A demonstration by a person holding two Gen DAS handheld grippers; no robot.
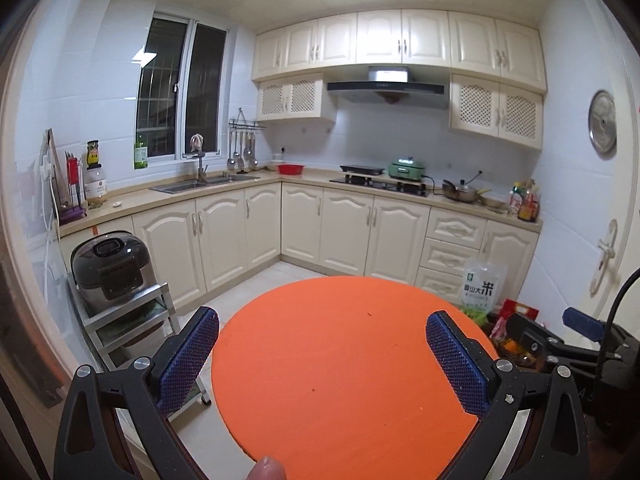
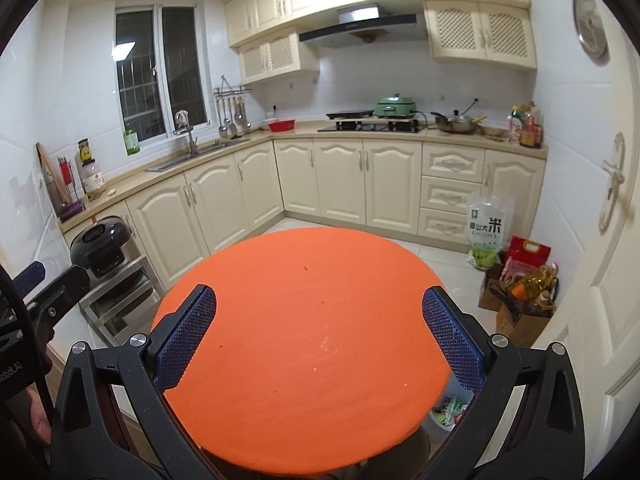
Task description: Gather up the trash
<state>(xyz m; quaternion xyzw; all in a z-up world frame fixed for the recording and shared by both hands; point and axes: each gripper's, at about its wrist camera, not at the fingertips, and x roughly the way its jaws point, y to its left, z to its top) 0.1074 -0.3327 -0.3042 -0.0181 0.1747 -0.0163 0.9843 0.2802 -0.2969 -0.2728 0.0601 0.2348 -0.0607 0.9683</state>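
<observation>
A round orange table (image 1: 340, 360) (image 2: 304, 340) fills the lower middle of both views; only a few tiny crumbs (image 2: 305, 268) lie on it. My left gripper (image 1: 322, 340) hovers over its near edge, open, with nothing between the blue pads. My right gripper (image 2: 320, 320) is likewise open and empty above the table. Each gripper shows at the other view's edge: the right gripper (image 1: 552, 326) and the left gripper (image 2: 48, 280). A white bin (image 2: 432, 426) holding colourful wrappers peeks out under the table's right rim. A fingertip (image 1: 268, 468) shows at the bottom.
A rice cooker (image 1: 108, 268) sits on a metal rack (image 1: 132, 320) left of the table. A rice bag (image 2: 488, 228), a red bag (image 2: 528, 252) and a cardboard box of oil bottles (image 2: 524, 300) stand on the floor by the door (image 2: 608, 200). Cabinets (image 2: 360, 180) line the back.
</observation>
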